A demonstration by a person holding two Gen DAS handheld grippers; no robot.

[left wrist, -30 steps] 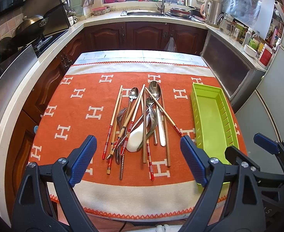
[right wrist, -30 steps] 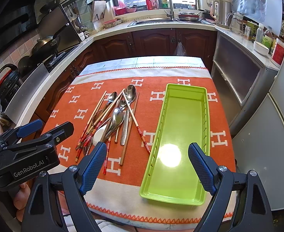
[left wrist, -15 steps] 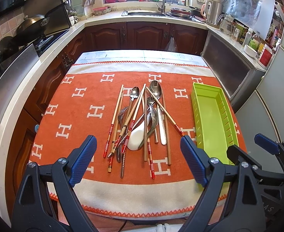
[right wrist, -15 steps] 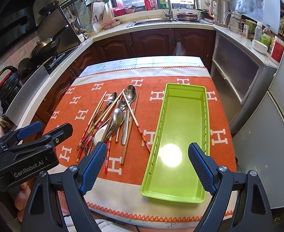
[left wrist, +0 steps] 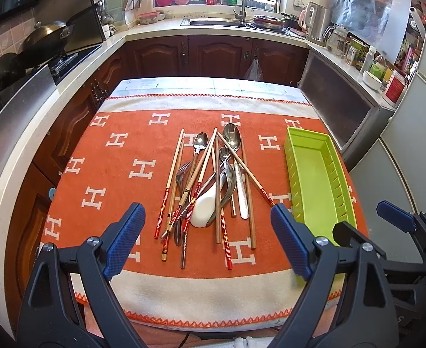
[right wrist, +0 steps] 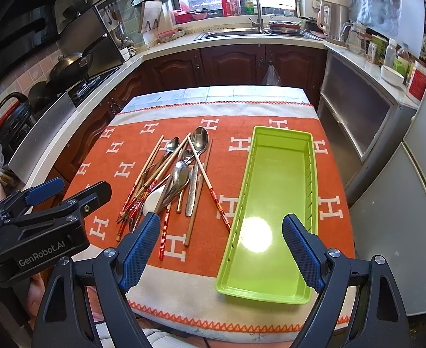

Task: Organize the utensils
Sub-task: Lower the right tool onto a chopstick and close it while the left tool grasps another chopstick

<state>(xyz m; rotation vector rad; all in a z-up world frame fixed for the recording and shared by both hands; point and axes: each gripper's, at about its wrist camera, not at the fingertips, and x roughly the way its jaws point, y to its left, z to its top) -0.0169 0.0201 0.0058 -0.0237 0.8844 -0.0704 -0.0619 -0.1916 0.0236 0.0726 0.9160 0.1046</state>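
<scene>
On the orange cloth [left wrist: 120, 174], left of the rest, the left gripper [left wrist: 210, 240] hovers with its jaws wide, holding nothing. Ahead of it lies a tangled pile of chopsticks [left wrist: 172, 179], metal spoons [left wrist: 232, 139] and a white spoon [left wrist: 202, 207]. Farther right sits a green tray [right wrist: 273, 203], the right gripper [right wrist: 221, 249] wide above its near end.

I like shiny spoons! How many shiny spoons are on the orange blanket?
4 shiny spoons: far-left one, biggest one beside it, small one nearer, one in the middle. More may hide underneath.
</scene>
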